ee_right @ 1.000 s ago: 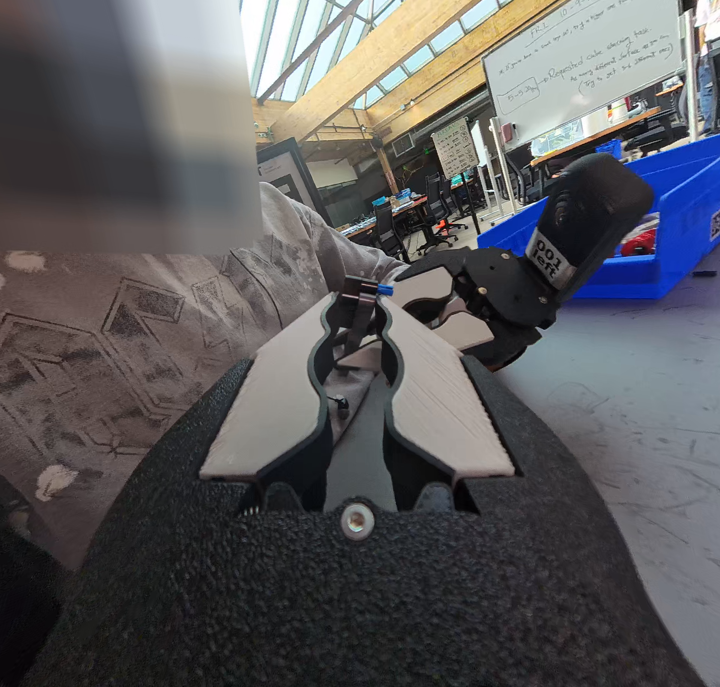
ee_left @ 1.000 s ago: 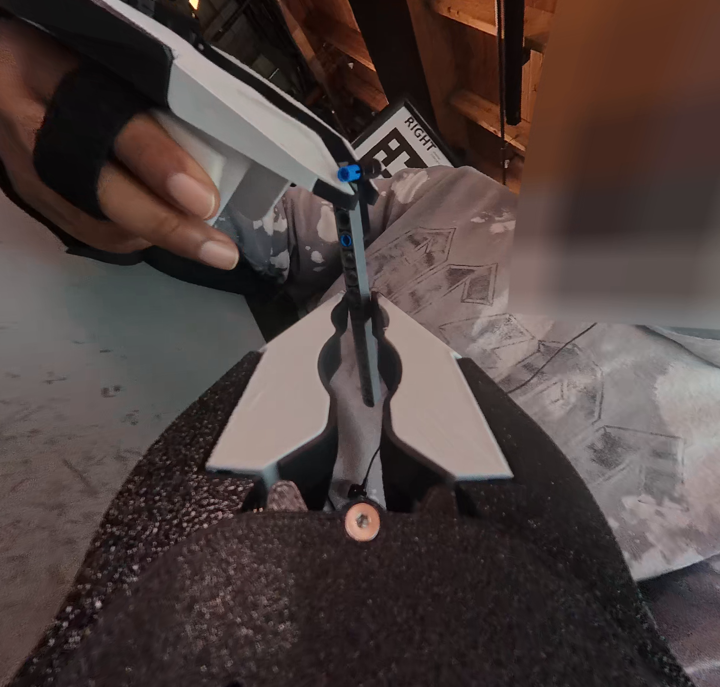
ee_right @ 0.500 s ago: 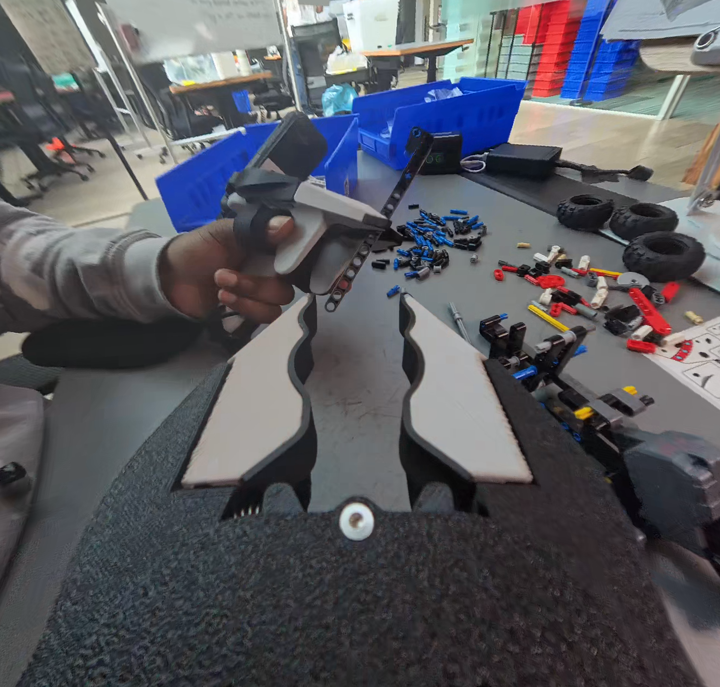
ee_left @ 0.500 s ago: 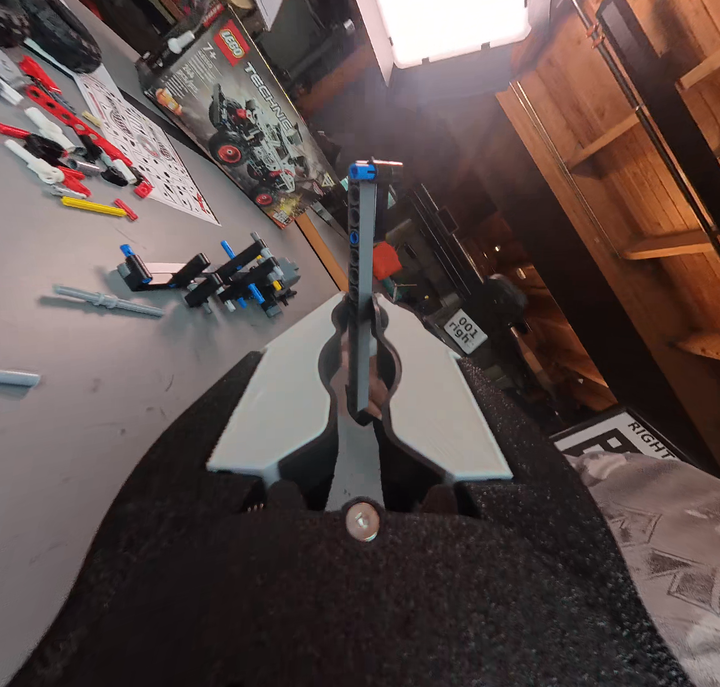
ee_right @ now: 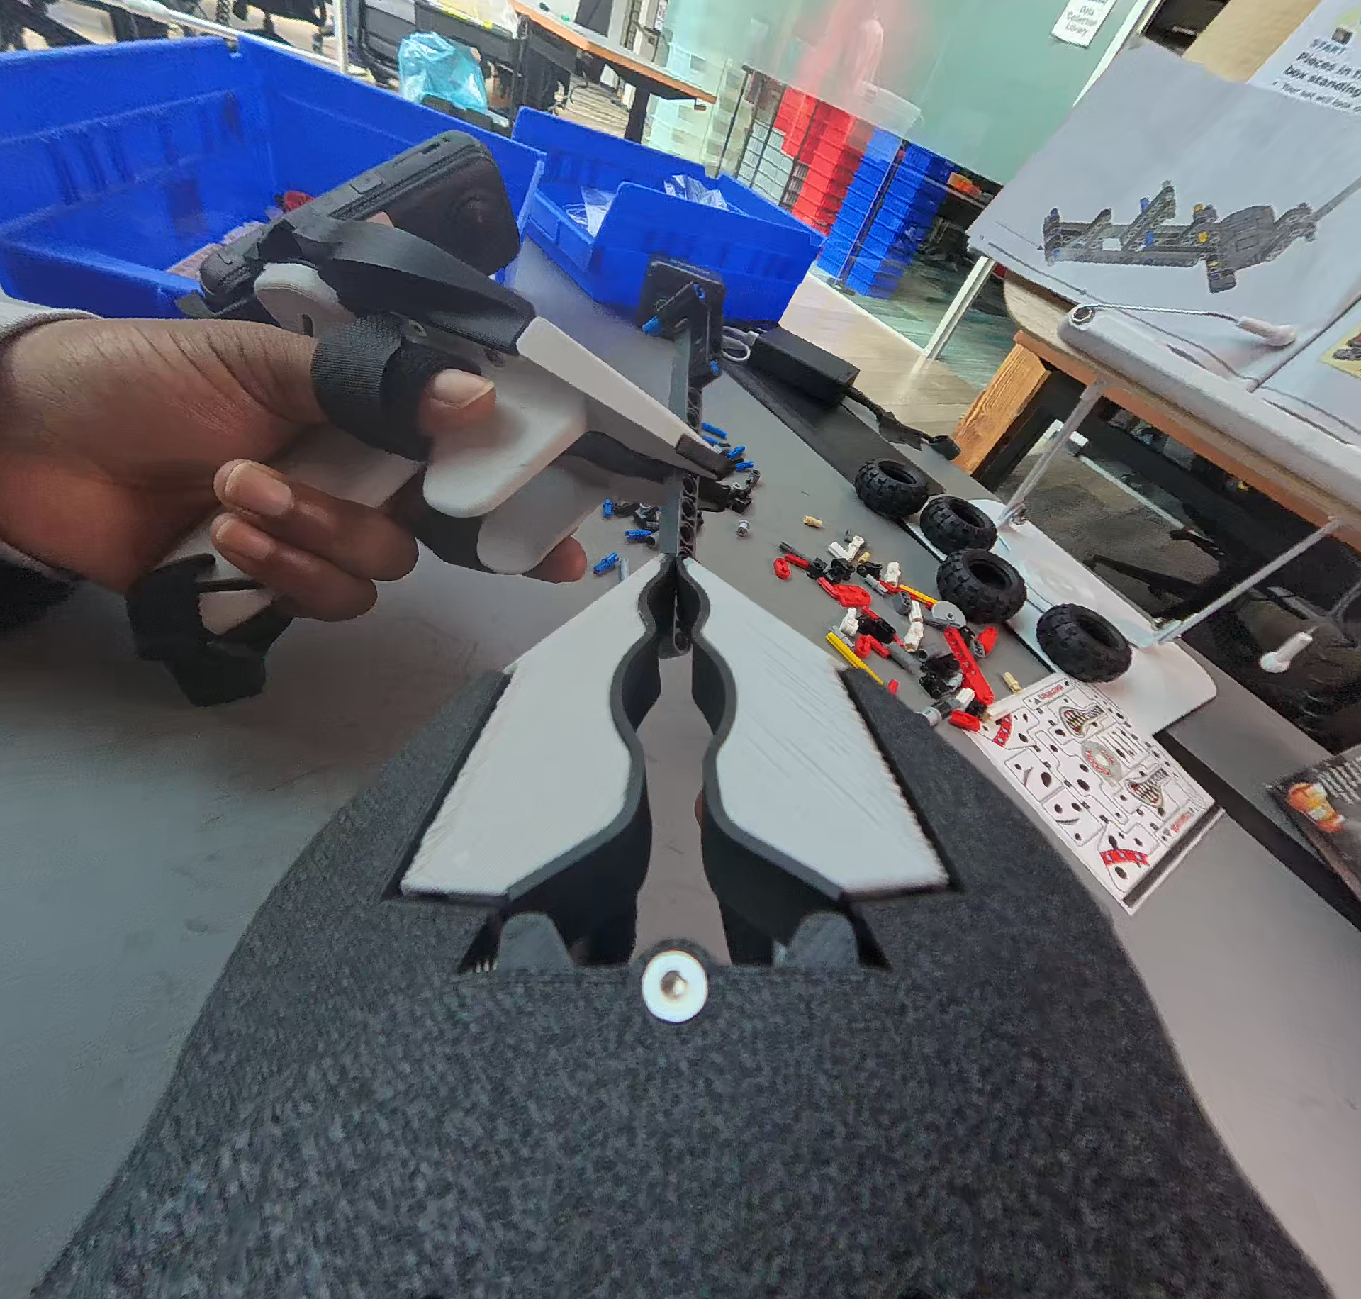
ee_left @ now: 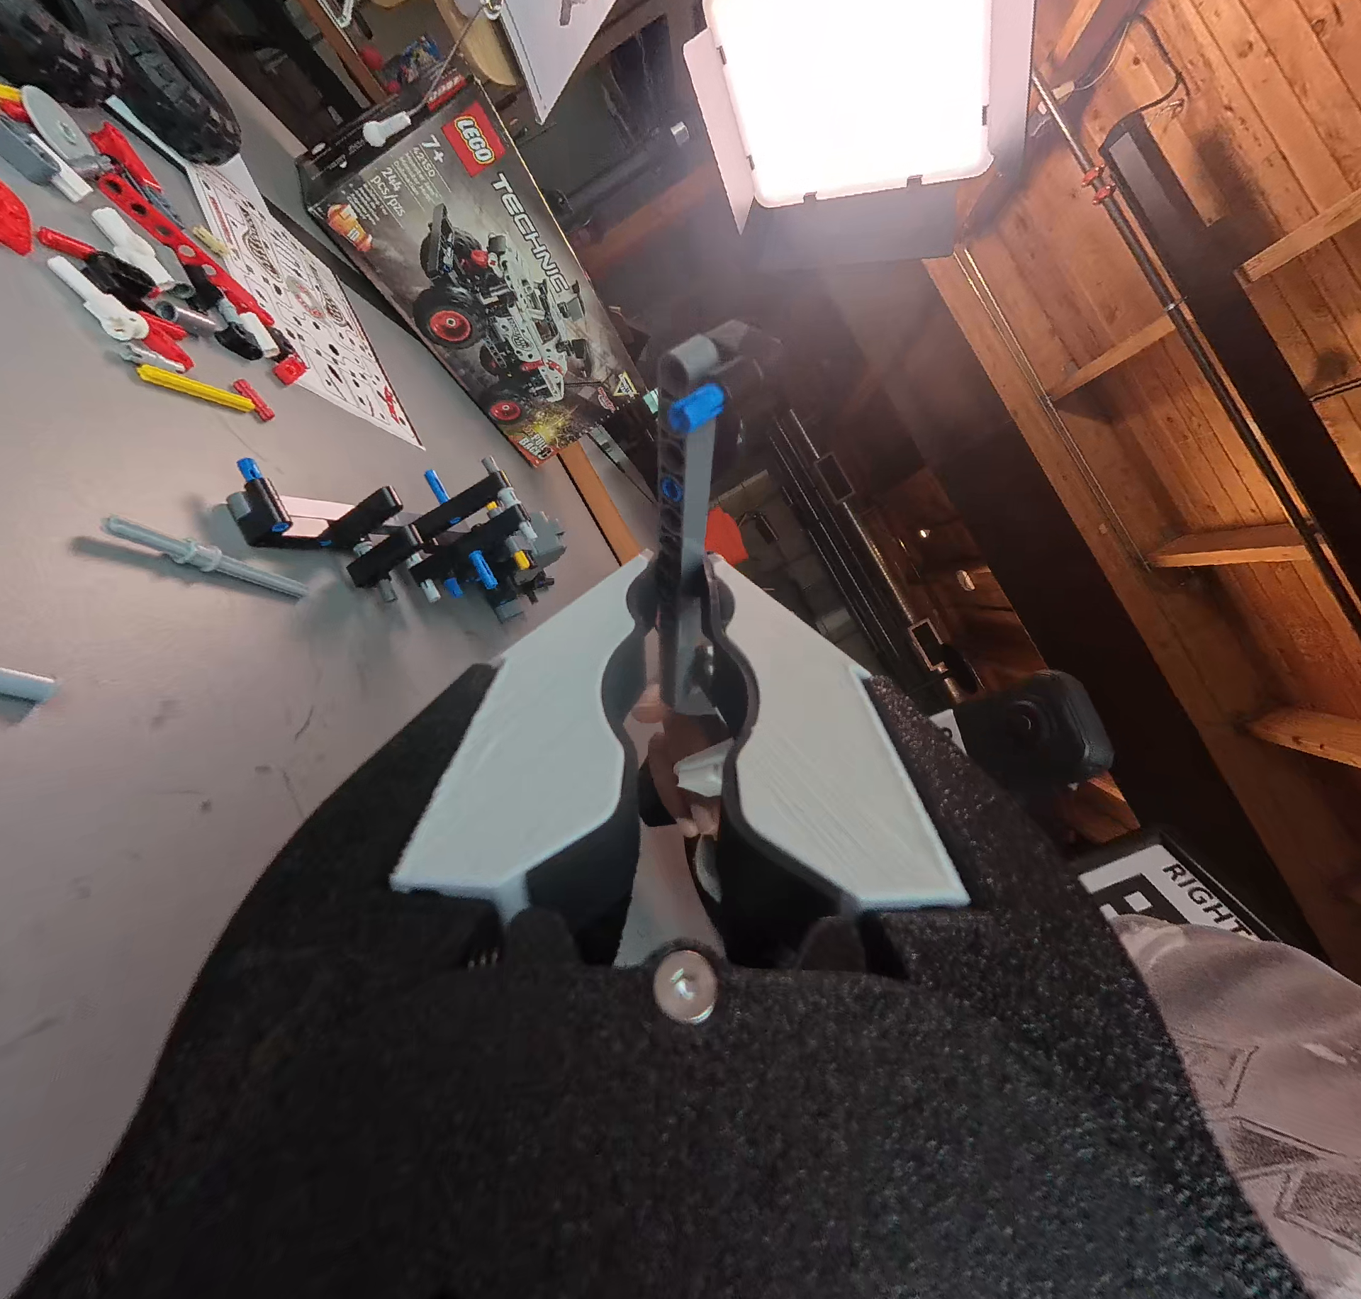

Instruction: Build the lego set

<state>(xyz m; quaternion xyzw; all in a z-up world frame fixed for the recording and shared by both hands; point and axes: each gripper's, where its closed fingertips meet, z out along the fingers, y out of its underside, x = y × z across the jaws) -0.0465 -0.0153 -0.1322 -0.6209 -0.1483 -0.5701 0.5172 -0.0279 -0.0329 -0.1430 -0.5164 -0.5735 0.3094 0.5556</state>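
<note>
A long dark grey beam (ee_left: 681, 527) with blue pins (ee_left: 696, 405) stands up between my two grippers. My left gripper (ee_left: 681, 575) is shut on it near its lower end. In the right wrist view the same beam (ee_right: 685, 409) rises from my right gripper (ee_right: 674, 575), which is shut on its bottom end. The left gripper (ee_right: 711, 457), held in a hand, clamps the beam a little higher from the left. A partly built black and grey chassis (ee_left: 412, 534) lies on the grey table (ee_left: 147, 785), apart from both grippers.
Loose red, white and black parts (ee_right: 906, 623), several tyres (ee_right: 979, 586) and a sticker sheet (ee_right: 1090, 777) lie right of the beam. A grey axle (ee_left: 199, 556), the set's box (ee_left: 471, 284), blue bins (ee_right: 663, 232) and a booklet on a stand (ee_right: 1178, 195) surround the work area. The tips of both grippers are at nearly the same place.
The right gripper let go of the beam's top, swung away and open, then came in below the left gripper and shut on the beam's bottom end. The left gripper kept its hold and turned toward the table.
</note>
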